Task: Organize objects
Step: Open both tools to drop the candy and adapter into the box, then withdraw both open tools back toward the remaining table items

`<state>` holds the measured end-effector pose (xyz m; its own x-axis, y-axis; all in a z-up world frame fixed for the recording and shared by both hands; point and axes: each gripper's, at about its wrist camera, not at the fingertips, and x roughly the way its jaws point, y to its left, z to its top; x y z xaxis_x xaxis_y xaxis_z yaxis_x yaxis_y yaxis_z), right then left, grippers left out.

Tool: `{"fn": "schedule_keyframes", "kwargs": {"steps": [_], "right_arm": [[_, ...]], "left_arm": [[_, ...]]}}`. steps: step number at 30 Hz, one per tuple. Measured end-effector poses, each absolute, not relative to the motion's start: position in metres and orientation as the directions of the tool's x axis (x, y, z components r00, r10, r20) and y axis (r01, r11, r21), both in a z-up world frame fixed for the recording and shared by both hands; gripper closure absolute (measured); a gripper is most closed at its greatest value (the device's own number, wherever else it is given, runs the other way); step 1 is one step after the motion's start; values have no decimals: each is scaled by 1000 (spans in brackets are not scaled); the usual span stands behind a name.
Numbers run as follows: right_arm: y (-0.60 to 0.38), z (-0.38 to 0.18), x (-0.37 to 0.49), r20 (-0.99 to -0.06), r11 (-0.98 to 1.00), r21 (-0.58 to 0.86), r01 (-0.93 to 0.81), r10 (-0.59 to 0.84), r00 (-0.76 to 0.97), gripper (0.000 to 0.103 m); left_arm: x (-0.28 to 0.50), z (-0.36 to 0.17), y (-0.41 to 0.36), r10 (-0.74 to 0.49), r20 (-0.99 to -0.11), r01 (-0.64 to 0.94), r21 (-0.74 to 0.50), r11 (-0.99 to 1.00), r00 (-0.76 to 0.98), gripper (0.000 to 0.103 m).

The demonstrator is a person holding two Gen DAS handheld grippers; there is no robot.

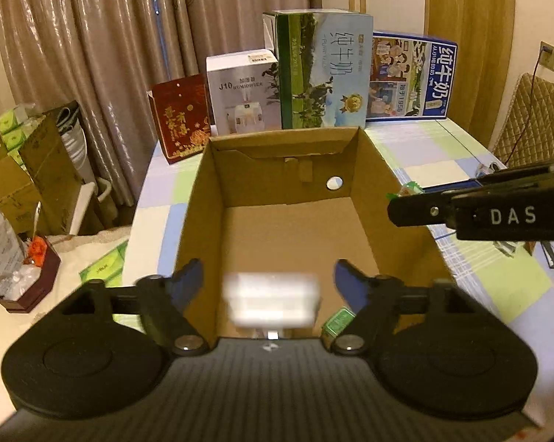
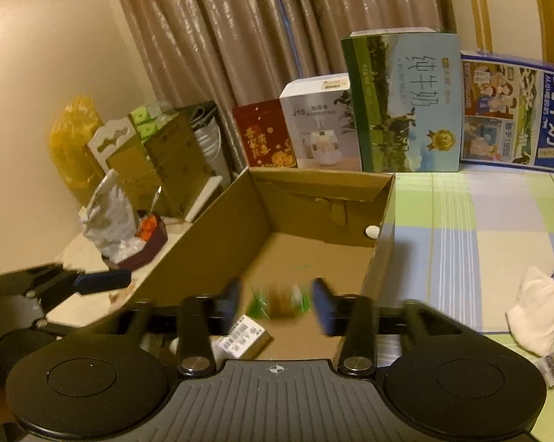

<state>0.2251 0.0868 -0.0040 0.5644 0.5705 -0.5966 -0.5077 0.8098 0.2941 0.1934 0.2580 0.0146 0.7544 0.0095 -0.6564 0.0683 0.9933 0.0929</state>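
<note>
I see a checked tablecloth (image 2: 479, 221) under brown curtains (image 1: 111, 55), with cartons (image 1: 325, 70) lined along the back. The cardboard box (image 1: 291, 169) sits open. My left tongs (image 1: 267, 276) are released, a blurred white packet (image 1: 273, 300) between them over the box; my right tongs (image 2: 277, 298) are released, a green-wrapped snack (image 2: 280, 302) loose between them.

I am seeing the checked tablecloth table (image 2: 479, 221) carrying an open cardboard box (image 1: 398, 199) at centre frame, four cartons (image 1: 325, 70) standing behind.
</note>
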Motion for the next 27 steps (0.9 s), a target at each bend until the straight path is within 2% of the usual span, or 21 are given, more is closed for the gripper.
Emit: {"fn": "schedule_keyframes", "kwargs": {"steps": [13,22,27], "right_arm": [[40,13,196,-575,830,340,-443,556,600,31],[-8,33,136,-556,855,313,-414,518,649,21],[-35,42,104,-563,876,268,-401,480,673,10]], "left_arm": [[152,28,263,38,-643,-14,43,999,765,26],[104,50,241,36,-618,-41,6,999,785,21],[77,61,219,35,-605,-49,-6,999,795,18]]}}
